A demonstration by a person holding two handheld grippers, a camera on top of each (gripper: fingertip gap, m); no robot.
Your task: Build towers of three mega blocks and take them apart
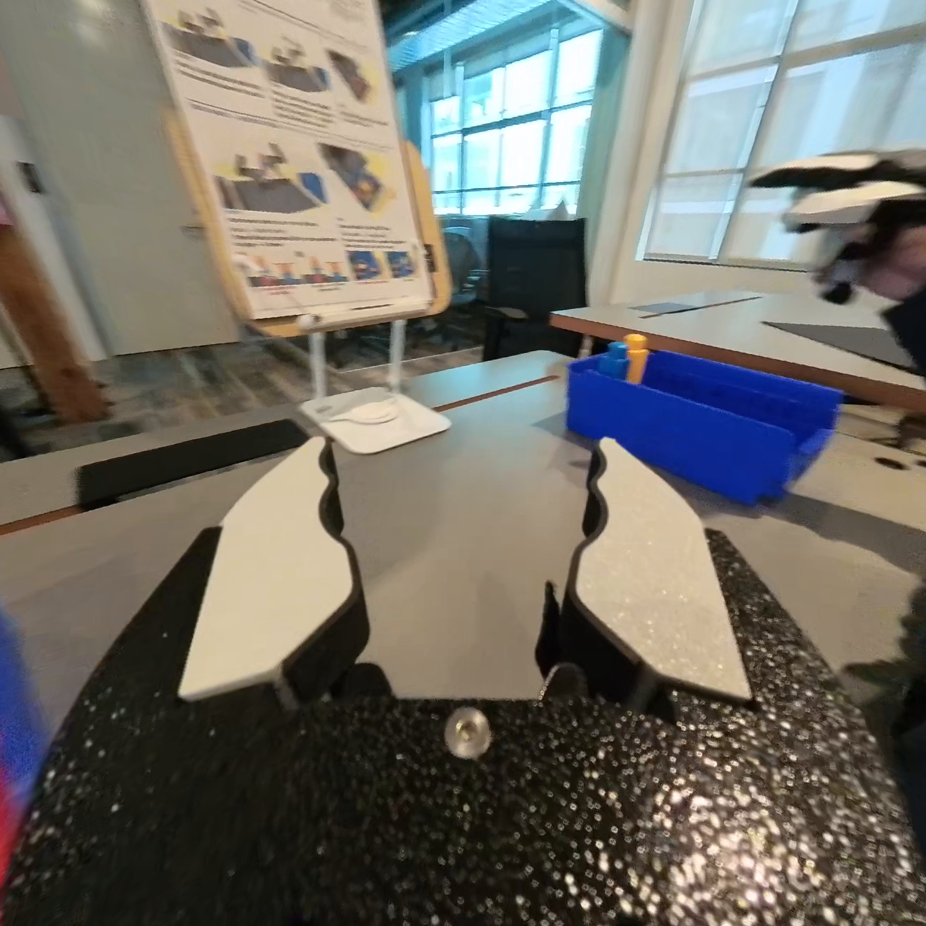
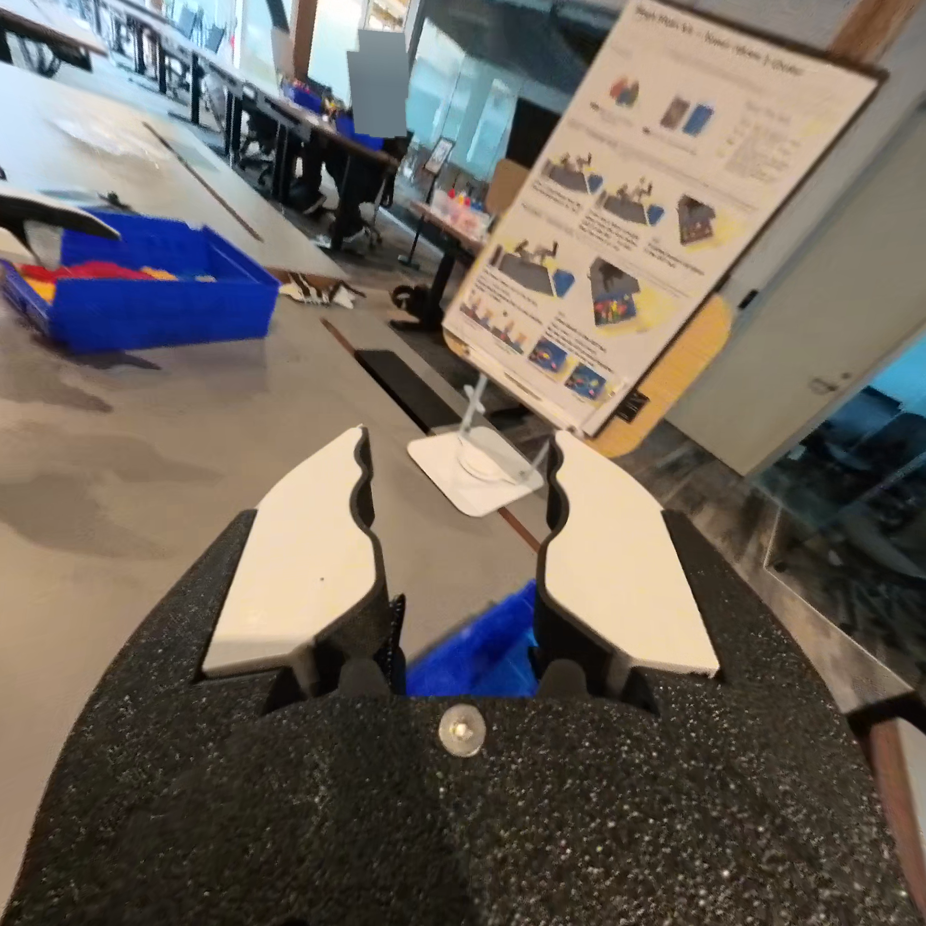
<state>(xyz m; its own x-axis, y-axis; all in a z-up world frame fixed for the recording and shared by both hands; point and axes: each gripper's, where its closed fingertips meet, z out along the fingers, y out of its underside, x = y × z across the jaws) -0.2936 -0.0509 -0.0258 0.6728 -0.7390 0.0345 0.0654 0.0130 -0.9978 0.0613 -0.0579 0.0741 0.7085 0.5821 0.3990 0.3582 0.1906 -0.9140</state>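
Note:
My left gripper (image 1: 463, 446) is open and empty, held low over the grey table (image 1: 466, 551). A blue bin (image 1: 701, 426) stands ahead to its right, with a blue block (image 1: 617, 358) and a yellow block (image 1: 636, 358) sticking up at its far corner. My right gripper (image 2: 460, 436) is open and empty above the table. A blurred blue object (image 2: 471, 651) shows below, between its fingers near their base. A blue bin (image 2: 145, 295) with red and yellow blocks (image 2: 95, 273) lies far to its left. The left gripper (image 2: 55, 215) shows over that bin.
A sign board on a white stand (image 1: 376, 416) stands at the table's far edge; it also shows in the right wrist view (image 2: 476, 476). The right gripper (image 1: 852, 195) shows blurred at the upper right. A blurred blue and red shape (image 1: 15, 701) sits at the left edge. More tables (image 1: 751, 320) stand behind.

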